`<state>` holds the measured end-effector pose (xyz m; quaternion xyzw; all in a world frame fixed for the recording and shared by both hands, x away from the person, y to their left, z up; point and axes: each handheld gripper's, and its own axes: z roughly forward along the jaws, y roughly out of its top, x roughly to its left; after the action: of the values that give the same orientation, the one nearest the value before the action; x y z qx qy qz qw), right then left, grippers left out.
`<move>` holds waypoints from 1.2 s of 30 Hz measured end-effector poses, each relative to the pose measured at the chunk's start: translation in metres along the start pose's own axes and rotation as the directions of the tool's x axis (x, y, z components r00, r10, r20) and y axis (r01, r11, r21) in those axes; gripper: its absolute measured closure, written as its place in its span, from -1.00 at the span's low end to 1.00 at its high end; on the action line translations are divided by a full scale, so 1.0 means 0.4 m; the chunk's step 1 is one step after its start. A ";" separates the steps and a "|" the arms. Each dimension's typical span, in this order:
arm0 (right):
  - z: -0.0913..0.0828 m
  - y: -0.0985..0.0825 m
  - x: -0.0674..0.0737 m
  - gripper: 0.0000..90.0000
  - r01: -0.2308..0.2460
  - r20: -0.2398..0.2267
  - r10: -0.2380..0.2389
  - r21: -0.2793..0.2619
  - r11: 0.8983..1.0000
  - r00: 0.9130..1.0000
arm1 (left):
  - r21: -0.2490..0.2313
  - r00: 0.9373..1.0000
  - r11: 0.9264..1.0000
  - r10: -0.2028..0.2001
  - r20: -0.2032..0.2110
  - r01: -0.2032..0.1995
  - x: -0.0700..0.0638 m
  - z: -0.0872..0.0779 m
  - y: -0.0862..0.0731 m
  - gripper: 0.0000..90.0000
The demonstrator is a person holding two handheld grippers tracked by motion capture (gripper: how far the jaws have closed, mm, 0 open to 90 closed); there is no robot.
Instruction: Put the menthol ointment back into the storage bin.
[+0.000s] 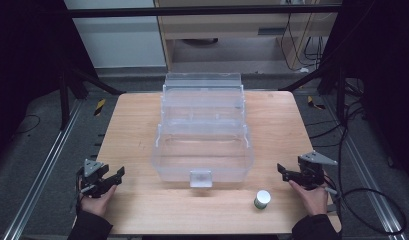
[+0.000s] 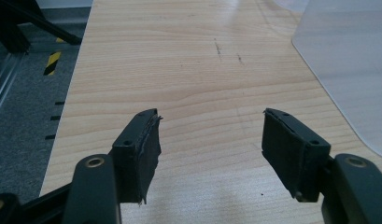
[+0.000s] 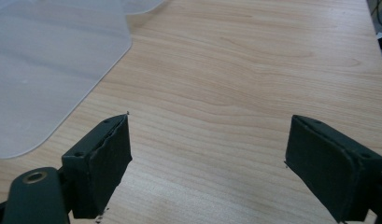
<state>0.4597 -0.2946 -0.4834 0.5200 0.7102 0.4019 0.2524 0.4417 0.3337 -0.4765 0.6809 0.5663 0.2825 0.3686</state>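
A clear plastic storage box (image 1: pixel 203 140) with stepped tiers stands in the middle of the wooden table (image 1: pixel 142 205); its frosted wall shows in the left gripper view (image 2: pixel 347 60) and in the right gripper view (image 3: pixel 48 65). A small white-capped green jar (image 1: pixel 262 199) stands upright near the front edge, right of the box's latch. My left gripper (image 1: pixel 113 178) (image 2: pixel 209 140) rests open at the front left, nothing between its jaws. At the front right my right gripper (image 1: pixel 283 171) (image 3: pixel 207 154) is open wide and empty, a little right of the jar.
Bare wood lies on both sides of the box and along the front. Metal rails (image 1: pixel 42 165) and dark floor flank the table, cables (image 1: pixel 372 200) trail at the right, and a cabinet (image 1: pixel 242 25) stands behind.
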 end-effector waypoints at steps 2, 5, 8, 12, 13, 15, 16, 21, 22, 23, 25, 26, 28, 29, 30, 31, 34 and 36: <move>-0.001 -0.001 0.000 -0.62 0.005 -0.009 -0.005 -0.001 1.000 1.000 | 0.005 1.000 1.000 0.007 0.002 -0.007 -0.002 0.002 -0.001 -0.20; -0.001 -0.001 0.000 -0.60 0.005 -0.020 -0.005 0.002 1.000 1.000 | 0.017 1.000 1.000 0.010 0.004 -0.010 -0.002 0.003 -0.005 -0.21; -0.004 0.001 0.001 -0.53 0.011 -0.033 -0.011 0.001 1.000 0.999 | 0.025 1.000 1.000 0.003 0.010 -0.003 0.003 0.005 -0.009 -0.21; -0.015 0.021 0.013 -0.42 0.042 -0.064 -0.041 0.013 0.999 0.997 | 0.029 1.000 1.000 0.002 0.020 -0.002 0.005 0.006 -0.008 -0.22; -0.024 0.038 0.018 -0.34 0.053 -0.081 -0.053 0.006 0.999 0.995 | 0.032 1.000 0.999 0.005 0.023 -0.006 0.002 0.007 -0.008 -0.22; -0.030 0.057 0.021 -0.27 0.064 -0.114 -0.061 0.022 0.998 0.992 | 0.042 1.000 0.999 0.012 0.027 -0.013 0.000 0.010 -0.010 -0.22; -0.032 0.064 0.023 -0.24 0.075 -0.117 -0.071 0.031 0.997 0.991 | 0.042 1.000 0.999 0.012 0.027 -0.013 0.000 0.010 -0.010 -0.22; -0.051 0.111 0.035 -0.17 0.127 -0.145 -0.120 0.043 0.991 0.982 | 0.043 0.999 0.999 0.015 0.037 -0.016 -0.003 0.014 -0.009 -0.22; -0.060 0.133 0.042 -0.13 0.141 -0.170 -0.131 0.046 0.989 0.977 | 0.045 0.999 0.999 0.020 0.040 -0.022 -0.005 0.012 -0.009 -0.21; -0.063 0.140 0.045 -0.11 0.148 -0.173 -0.137 0.048 0.988 0.975 | 0.043 0.999 0.999 0.020 0.042 -0.022 -0.006 0.012 -0.009 -0.21; -0.069 0.154 0.052 -0.08 0.168 -0.182 -0.155 0.059 0.984 0.971 | 0.042 0.999 0.999 0.022 0.044 -0.024 -0.006 0.011 -0.008 -0.21; -0.069 0.154 0.052 -0.08 0.168 -0.182 -0.155 0.059 0.984 0.971 | 0.042 0.999 0.999 0.022 0.044 -0.024 -0.006 0.011 -0.008 -0.21; -0.074 0.170 0.062 -0.08 0.210 -0.191 -0.192 0.075 0.975 0.963 | 0.045 0.999 0.999 0.025 0.042 -0.027 -0.006 0.013 -0.009 -0.21; -0.077 0.176 0.067 -0.08 0.226 -0.196 -0.207 0.083 0.971 0.959 | 0.048 0.999 0.998 0.026 0.040 -0.028 -0.005 0.013 -0.010 -0.21; -0.081 0.188 0.079 -0.07 0.267 -0.206 -0.244 0.093 0.959 0.948 | 0.049 0.999 0.998 0.025 0.042 -0.027 -0.004 0.014 -0.010 -0.21; -0.081 0.188 0.079 -0.07 0.267 -0.206 -0.244 0.093 0.959 0.948 | 0.049 0.999 0.998 0.025 0.042 -0.027 -0.004 0.014 -0.010 -0.21; -0.090 0.209 0.096 -0.12 0.317 -0.242 -0.285 0.103 0.943 0.927 | 0.052 0.999 0.998 0.025 0.044 -0.027 -0.005 0.015 -0.010 -0.21; -0.092 0.216 0.102 -0.12 0.346 -0.257 -0.308 0.119 0.931 0.916 | 0.056 0.998 0.998 0.033 0.045 -0.036 -0.007 0.016 -0.010 -0.21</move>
<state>0.4640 -0.2555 -0.3887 0.3614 0.8424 0.3530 0.1877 0.4440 0.3303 -0.4835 0.7069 0.5540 0.2573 0.3566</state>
